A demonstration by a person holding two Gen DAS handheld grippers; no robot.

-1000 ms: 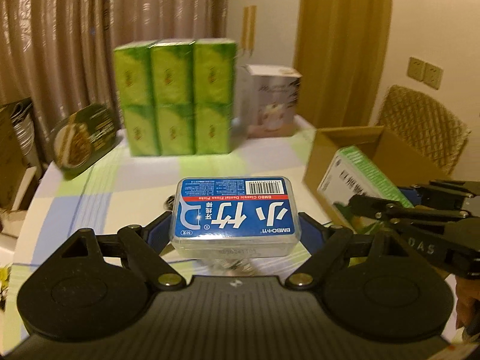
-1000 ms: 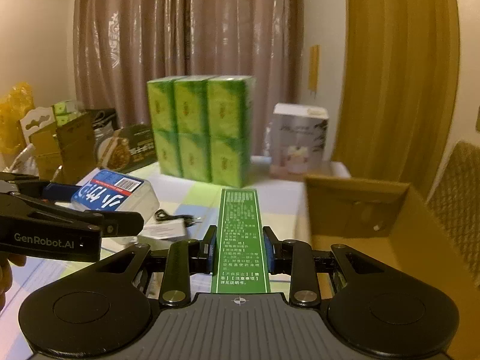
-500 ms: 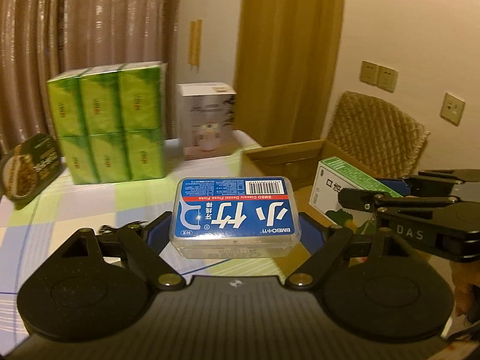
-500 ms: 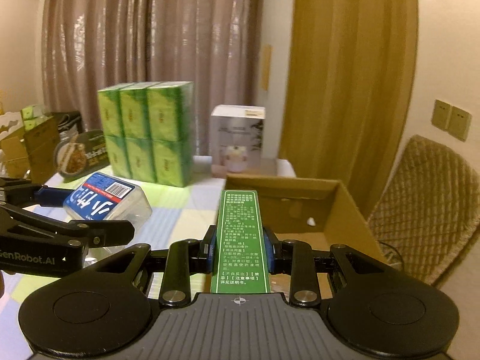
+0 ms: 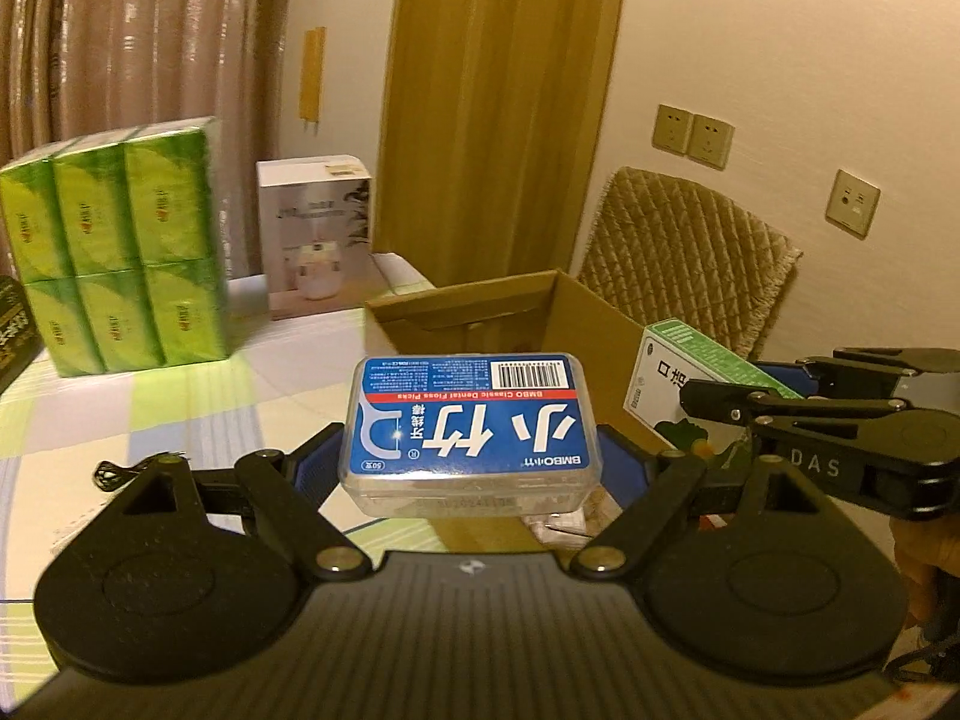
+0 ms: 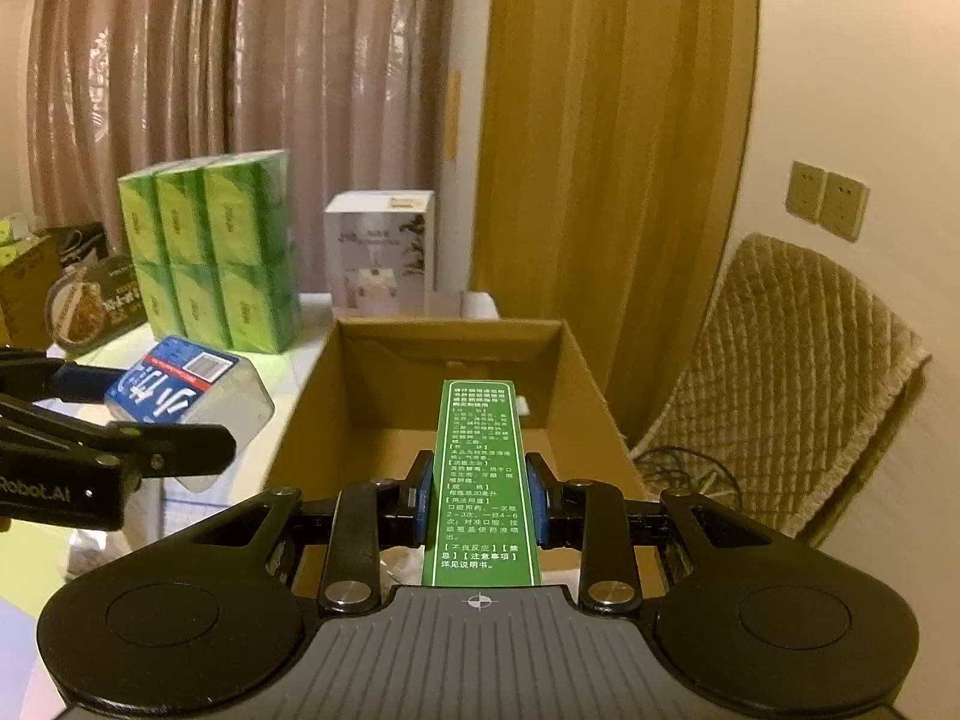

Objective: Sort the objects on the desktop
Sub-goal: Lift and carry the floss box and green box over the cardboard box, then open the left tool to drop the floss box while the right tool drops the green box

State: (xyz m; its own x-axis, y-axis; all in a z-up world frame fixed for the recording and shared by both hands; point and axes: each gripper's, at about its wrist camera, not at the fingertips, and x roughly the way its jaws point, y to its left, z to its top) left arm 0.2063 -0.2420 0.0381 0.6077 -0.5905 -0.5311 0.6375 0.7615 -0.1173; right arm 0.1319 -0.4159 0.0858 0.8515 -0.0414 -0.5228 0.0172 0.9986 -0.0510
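My left gripper (image 5: 471, 459) is shut on a clear dental floss pick box with a blue label (image 5: 469, 426), held in the air at the near left edge of an open cardboard box (image 5: 480, 306). My right gripper (image 6: 478, 495) is shut on a long green and white medicine box (image 6: 478, 474), held over the open cardboard box (image 6: 450, 336). The medicine box (image 5: 690, 378) and right gripper also show at the right of the left wrist view. The floss box (image 6: 180, 384) and left gripper show at the left of the right wrist view.
A stack of green tissue packs (image 5: 114, 246) and a white carton (image 5: 315, 240) stand at the back of the checked tablecloth (image 5: 180, 402). A black cable (image 5: 120, 468) lies on the cloth. A wicker chair (image 6: 792, 372) stands right of the cardboard box.
Both grippers have swung to the right with their boxes. The cardboard box now lies straight ahead of the right gripper, and the tissue packs have slid left in both views.
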